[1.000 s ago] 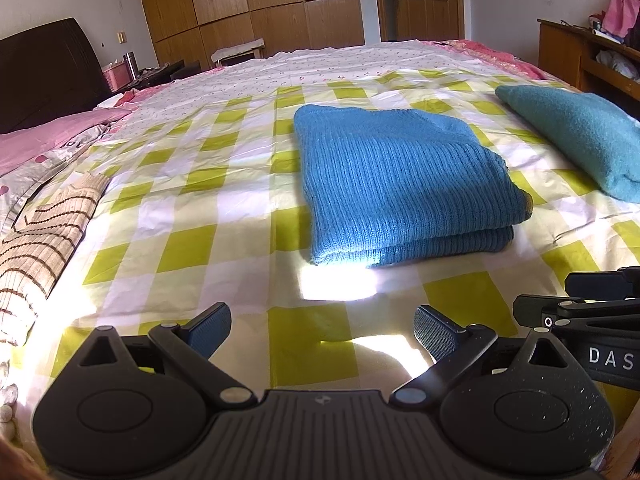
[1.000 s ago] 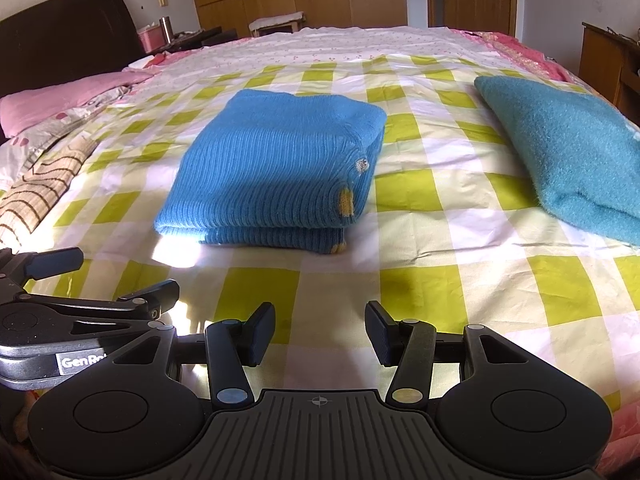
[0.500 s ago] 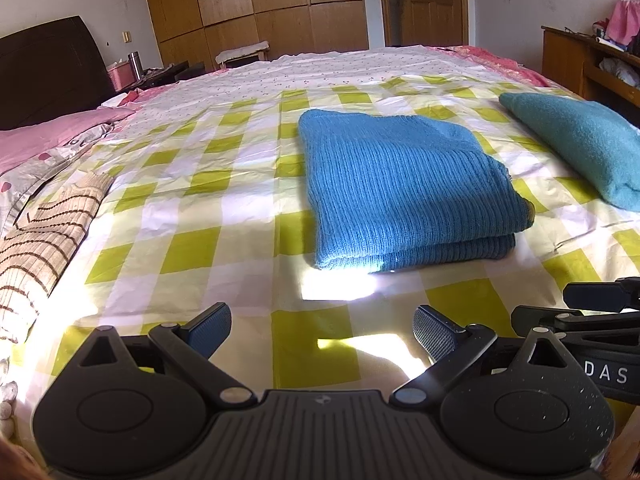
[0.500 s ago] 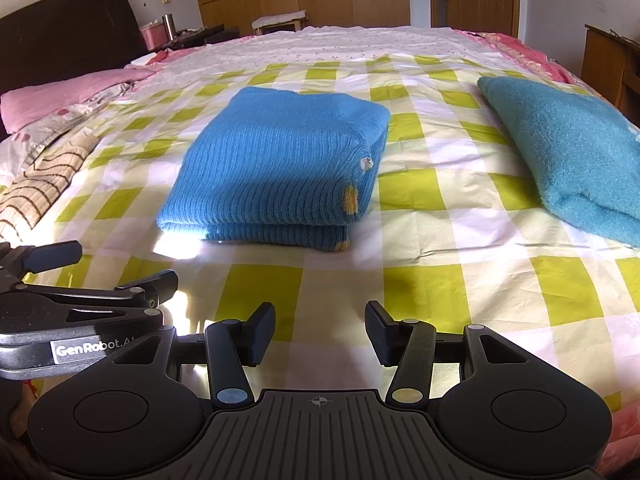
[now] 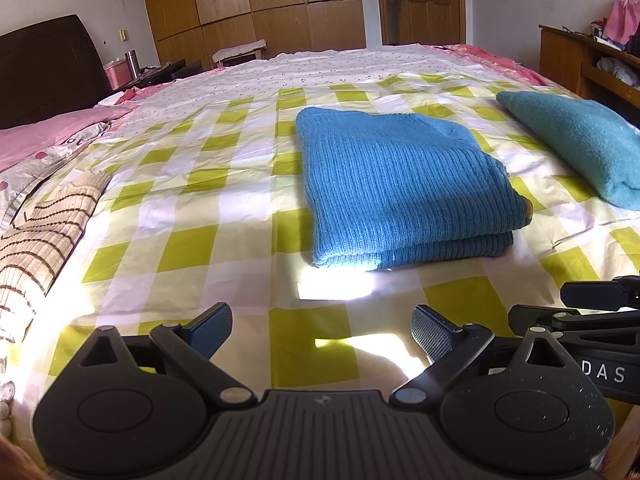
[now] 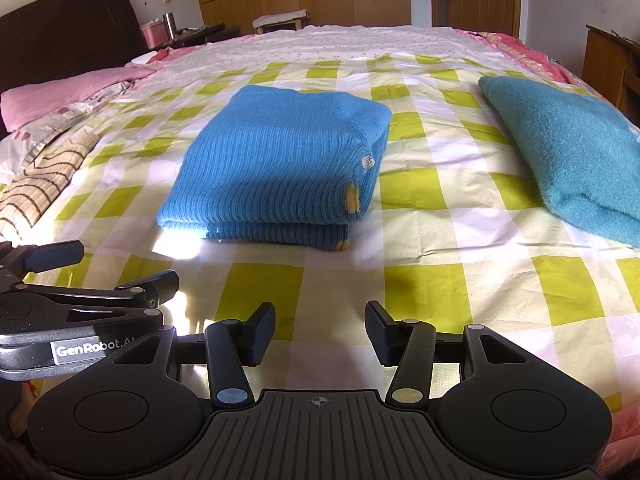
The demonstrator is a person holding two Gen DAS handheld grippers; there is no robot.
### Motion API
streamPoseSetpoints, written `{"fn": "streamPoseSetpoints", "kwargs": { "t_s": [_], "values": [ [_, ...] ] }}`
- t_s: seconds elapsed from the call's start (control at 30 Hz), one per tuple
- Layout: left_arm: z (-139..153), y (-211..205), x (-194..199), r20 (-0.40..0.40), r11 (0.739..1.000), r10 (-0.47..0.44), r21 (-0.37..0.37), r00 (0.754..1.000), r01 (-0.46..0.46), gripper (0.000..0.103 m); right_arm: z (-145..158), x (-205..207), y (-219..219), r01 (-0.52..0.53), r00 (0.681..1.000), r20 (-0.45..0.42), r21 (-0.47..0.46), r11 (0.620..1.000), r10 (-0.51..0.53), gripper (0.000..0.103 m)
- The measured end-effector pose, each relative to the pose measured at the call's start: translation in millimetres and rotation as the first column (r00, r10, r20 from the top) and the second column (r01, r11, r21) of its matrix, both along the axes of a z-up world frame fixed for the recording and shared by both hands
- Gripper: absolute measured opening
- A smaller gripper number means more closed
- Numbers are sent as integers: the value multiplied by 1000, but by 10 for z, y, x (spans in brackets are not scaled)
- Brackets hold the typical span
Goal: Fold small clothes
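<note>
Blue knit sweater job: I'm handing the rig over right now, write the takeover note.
Left tongs: open, empty, low over the checked bedspread.
Right tongs: open, empty, beside the left.
Blue knit sweater: folded in a neat stack mid-bed, ahead of both tongs, touched by neither.
Teal fleece item: lying to the right, apparently folded.
Striped beige garment: at the left edge, looks unfolded; probably next.

A bedroom in a private home: a wide bed (image 5: 248, 184) under a yellow-and-white checked sheet fills the room, with a dark headboard (image 5: 44, 72) and pink pillow (image 5: 48, 132) at its left, wooden wardrobes (image 5: 256, 4) and a panelled wooden door (image 5: 424, 0) along the far wall, a cluttered wooden shelf unit (image 5: 592, 64) at right, and folded knitwear (image 5: 400, 184) lying on the covers
</note>
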State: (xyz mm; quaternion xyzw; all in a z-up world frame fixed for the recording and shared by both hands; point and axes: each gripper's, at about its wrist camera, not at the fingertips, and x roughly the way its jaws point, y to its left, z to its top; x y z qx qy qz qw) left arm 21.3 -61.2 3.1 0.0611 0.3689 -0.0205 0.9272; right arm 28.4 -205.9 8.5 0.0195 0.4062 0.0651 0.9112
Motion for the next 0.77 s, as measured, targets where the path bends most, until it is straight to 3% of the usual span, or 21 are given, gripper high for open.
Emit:
{"fn": "streamPoseSetpoints", "kwargs": {
  "t_s": [0.77],
  "values": [
    [-2,7,1,-6,1000,2,-4,1000,-2,100,-2,2,-1,-1,1000,-1,0,1000,1,50]
  ]
}}
